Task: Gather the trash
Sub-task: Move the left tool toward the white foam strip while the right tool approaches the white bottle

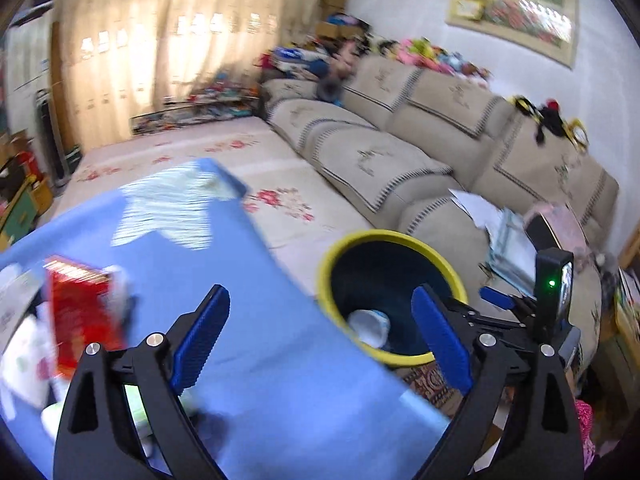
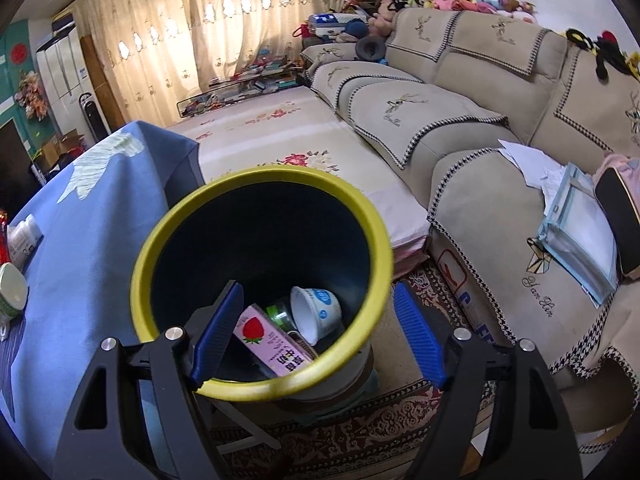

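One yellow-rimmed bin (image 2: 352,196) stands beside one desk (image 2: 92,216) draped in blue cloth. Inside the bin lie three pieces of trash: one pink strawberry carton (image 2: 272,344), one white paper cup (image 2: 316,314) and one green-capped bottle (image 2: 280,314), partly hidden. On the desk, one red box (image 1: 80,312) shows, blurred, plus one white bowl (image 2: 12,294) and one white packet (image 2: 24,236). One sofa (image 2: 472,120) carries one blue folder (image 2: 580,236). Two tongs are in view, the left (image 1: 320,340) and the right (image 2: 320,336).

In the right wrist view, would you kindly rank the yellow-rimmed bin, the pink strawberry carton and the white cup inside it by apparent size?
1. Yellow-rimmed bin, clearly the largest.
2. Pink strawberry carton.
3. White cup.
The carton and cup look close in size, and the carton is partly hidden by the bin's rim, so their order is unsure.
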Demonstrator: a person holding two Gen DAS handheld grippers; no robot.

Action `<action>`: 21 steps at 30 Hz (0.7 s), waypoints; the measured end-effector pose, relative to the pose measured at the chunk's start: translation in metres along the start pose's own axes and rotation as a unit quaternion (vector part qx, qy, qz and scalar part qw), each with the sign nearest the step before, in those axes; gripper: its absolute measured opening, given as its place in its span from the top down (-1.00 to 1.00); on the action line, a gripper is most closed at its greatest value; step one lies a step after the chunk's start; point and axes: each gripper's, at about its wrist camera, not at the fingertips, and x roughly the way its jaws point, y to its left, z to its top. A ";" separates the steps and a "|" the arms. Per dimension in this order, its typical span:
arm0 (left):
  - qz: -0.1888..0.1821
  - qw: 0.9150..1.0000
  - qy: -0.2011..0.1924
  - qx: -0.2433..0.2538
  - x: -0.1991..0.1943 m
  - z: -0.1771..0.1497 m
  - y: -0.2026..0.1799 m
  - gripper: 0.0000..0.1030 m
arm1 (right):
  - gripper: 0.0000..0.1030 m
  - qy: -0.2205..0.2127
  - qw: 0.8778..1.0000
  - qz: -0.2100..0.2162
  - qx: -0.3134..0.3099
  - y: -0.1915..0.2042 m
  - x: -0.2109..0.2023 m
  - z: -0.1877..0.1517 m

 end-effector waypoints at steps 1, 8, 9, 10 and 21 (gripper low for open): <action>0.012 1.000 -0.008 -0.011 -0.011 -0.003 0.016 -0.79 | -0.43 0.000 1.000 0.000 -0.005 0.006 -0.001 0.001; 0.120 0.989 -0.069 -0.058 -0.082 -0.029 0.116 -0.87 | -0.44 0.004 0.999 0.017 -0.041 0.055 -0.005 0.008; 0.133 0.986 -0.075 -0.066 -0.091 -0.033 0.131 -0.87 | -0.44 0.004 0.999 0.020 -0.050 0.066 -0.006 0.009; 0.150 0.982 -0.082 -0.077 -0.101 -0.038 0.150 -0.88 | -0.44 0.005 0.998 0.024 -0.060 0.077 -0.006 0.010; 0.279 0.937 -0.116 -0.177 -0.153 -0.109 0.298 -0.88 | -0.45 0.010 0.977 0.124 -0.173 0.210 -0.016 0.010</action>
